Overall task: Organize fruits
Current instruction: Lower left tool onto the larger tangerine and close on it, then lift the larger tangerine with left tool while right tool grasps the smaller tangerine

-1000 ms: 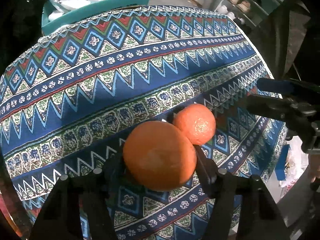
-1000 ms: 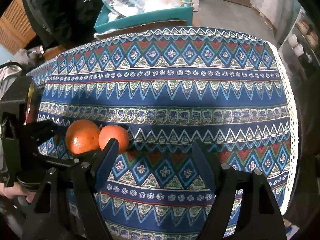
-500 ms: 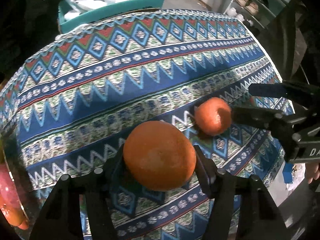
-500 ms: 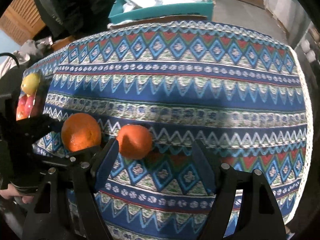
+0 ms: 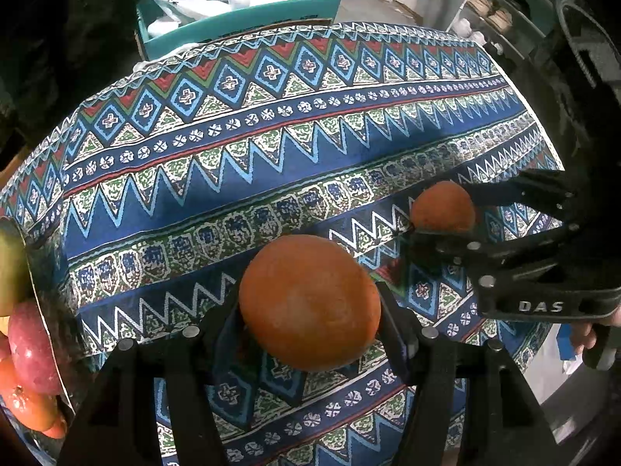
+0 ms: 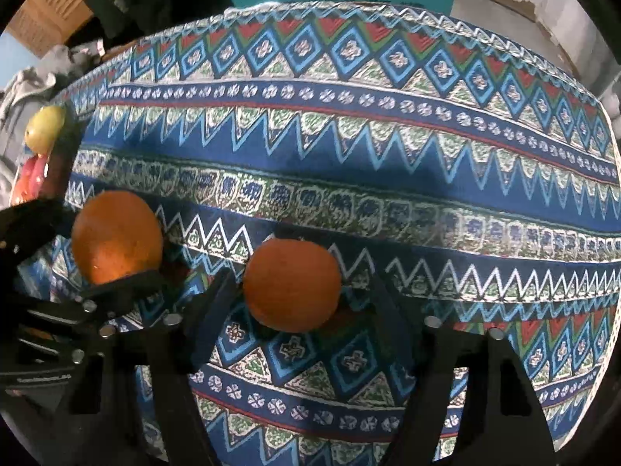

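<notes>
My left gripper [image 5: 310,318] is shut on a large orange [image 5: 308,301] and holds it above the patterned tablecloth [image 5: 271,124]. That orange also shows in the right wrist view [image 6: 116,237], at the left. A second, smaller orange [image 6: 291,283] lies on the cloth between the open fingers of my right gripper [image 6: 299,303], close to the left finger, with a gap to the right one. In the left wrist view this orange [image 5: 442,207] sits between the right gripper's fingers [image 5: 504,194]. A pile of fruit [image 5: 23,334] with red and yellow-green apples lies at the left edge.
A teal box [image 5: 240,19] with plastic bags stands behind the table's far edge. Shelves [image 5: 504,7] stand at the back right. The same fruit pile shows in the right wrist view [image 6: 42,132]. The cloth's lace edge [image 6: 605,349] marks the table's right side.
My left gripper has carried the large orange left, away from the small one. My right gripper has moved in until the small orange sits between its open fingers.
</notes>
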Demonstrator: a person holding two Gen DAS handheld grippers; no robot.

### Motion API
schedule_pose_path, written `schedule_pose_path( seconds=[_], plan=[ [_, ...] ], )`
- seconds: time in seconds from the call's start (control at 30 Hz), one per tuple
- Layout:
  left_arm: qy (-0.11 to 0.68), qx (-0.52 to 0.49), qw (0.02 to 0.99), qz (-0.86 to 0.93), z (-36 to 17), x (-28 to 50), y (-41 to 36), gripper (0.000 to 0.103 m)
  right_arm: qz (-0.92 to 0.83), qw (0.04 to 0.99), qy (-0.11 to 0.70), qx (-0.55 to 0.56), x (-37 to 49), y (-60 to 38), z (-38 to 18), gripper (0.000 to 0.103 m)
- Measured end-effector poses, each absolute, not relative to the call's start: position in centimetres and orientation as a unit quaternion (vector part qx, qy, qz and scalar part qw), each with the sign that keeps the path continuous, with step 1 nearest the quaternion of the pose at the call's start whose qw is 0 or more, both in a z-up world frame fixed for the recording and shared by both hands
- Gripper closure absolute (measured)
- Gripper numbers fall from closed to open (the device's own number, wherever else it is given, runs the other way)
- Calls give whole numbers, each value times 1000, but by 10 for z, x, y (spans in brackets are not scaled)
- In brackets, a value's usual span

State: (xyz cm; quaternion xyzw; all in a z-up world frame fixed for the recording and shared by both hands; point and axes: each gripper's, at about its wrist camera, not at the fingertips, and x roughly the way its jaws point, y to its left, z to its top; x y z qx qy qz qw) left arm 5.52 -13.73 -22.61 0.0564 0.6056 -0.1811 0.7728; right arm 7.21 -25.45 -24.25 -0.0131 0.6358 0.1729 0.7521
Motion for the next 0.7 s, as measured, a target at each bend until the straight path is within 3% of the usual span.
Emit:
schedule_pose_path(
  seconds=[0.03,0.1,0.37,0.7],
  plan=[
    [606,56,773,-181,-226,55,-137,38,174,753,635,-15,72,-252,-244,49],
    [606,55,773,-181,-226,54,-135,38,176,755,632,-23,70,-246,-245,56],
    [602,43,777,-181,-217,53,-127,38,171,769,616,-25,67,-233,-236,58],
    [572,30,799,-184,-178,46,-114,38,172,806,566,-16,75,-231,-182,58]
  ],
)
